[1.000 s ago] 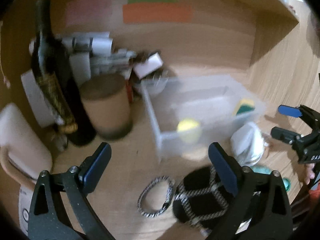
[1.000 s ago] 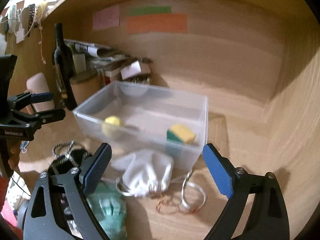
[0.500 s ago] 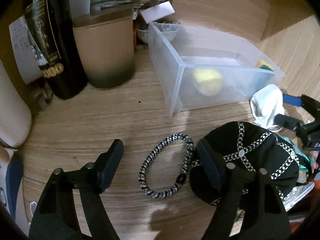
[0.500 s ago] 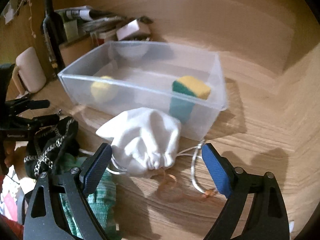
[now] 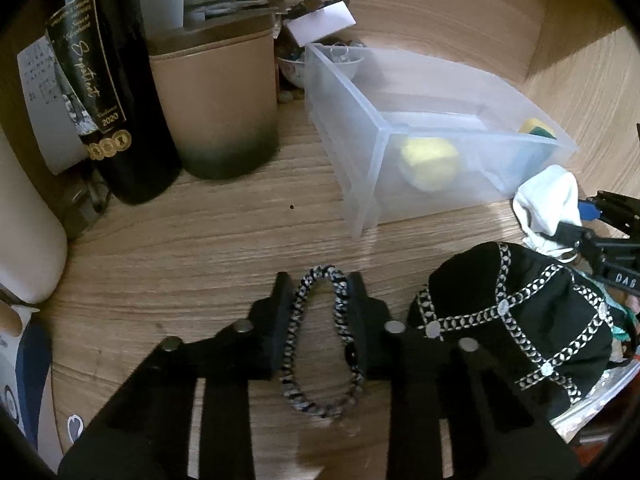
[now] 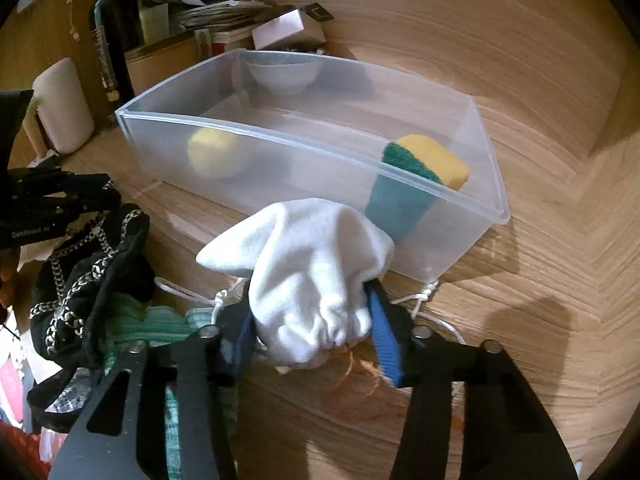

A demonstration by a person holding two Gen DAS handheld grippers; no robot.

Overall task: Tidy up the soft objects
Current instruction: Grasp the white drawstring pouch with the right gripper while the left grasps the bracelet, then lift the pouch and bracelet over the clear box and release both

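A pale wood-grain tabletop [image 5: 200,240] carries everything here. On it stands a translucent rectangular plastic bin [image 6: 304,160] holding a soft yellow ball [image 6: 216,152] at one end and a yellow-and-green scrubbing sponge [image 6: 424,160] leaning at the other. Beside the bin slumps a black fabric pouch with silver chain trim [image 5: 520,312]. Just in front of the bin, a white drawstring cloth bag [image 6: 316,272] is pinched at its gathered neck by the right gripper [image 6: 312,320], whose jaws have just been closing. The left gripper [image 5: 320,300] has likewise just been closing and now squeezes a black-and-white braided cord loop [image 5: 320,340] lying flat on the wood.
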